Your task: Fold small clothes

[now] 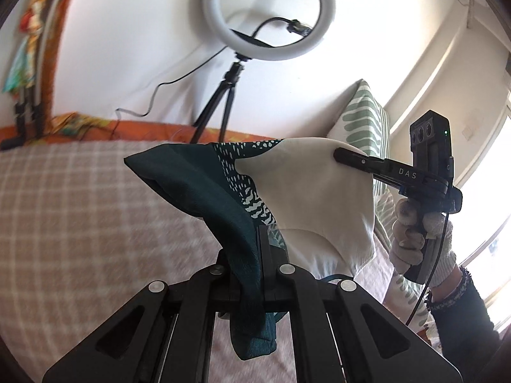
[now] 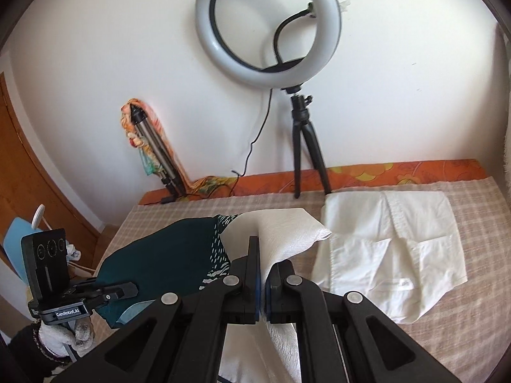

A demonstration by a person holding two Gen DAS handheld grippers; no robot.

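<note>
A small garment of dark teal fabric with a white-flecked patterned band and a cream-white panel (image 1: 242, 191) is held up off the bed covered by a beige checked blanket (image 2: 463, 335), stretched between the two claws; the step in hand is judged to be the lifting and spreading of this piece before it is laid flat for folding. The left claw (image 1: 260, 239) is pressed together on the teal end, with a flap of that fabric draped down over its black linkage. The right claw (image 2: 260, 255) is pinched shut on the cream-white end, the cloth being seen to pass between its blue-edged pads. From the left wrist view the right claw is seen clamped on the far white corner, gripped by a gloved hand (image 1: 415, 233). The garment hangs above the blanket, on the near side of the white ring light on a black tripod (image 2: 271, 28), and to the left of a white shirt-like cloth lying flat (image 2: 392, 249) on the blanket. The next move is judged to call for even tension between both ends, so that the piece can be lowered onto a bare part of the blanket without wrinkles or overlap with the white cloth.
</note>
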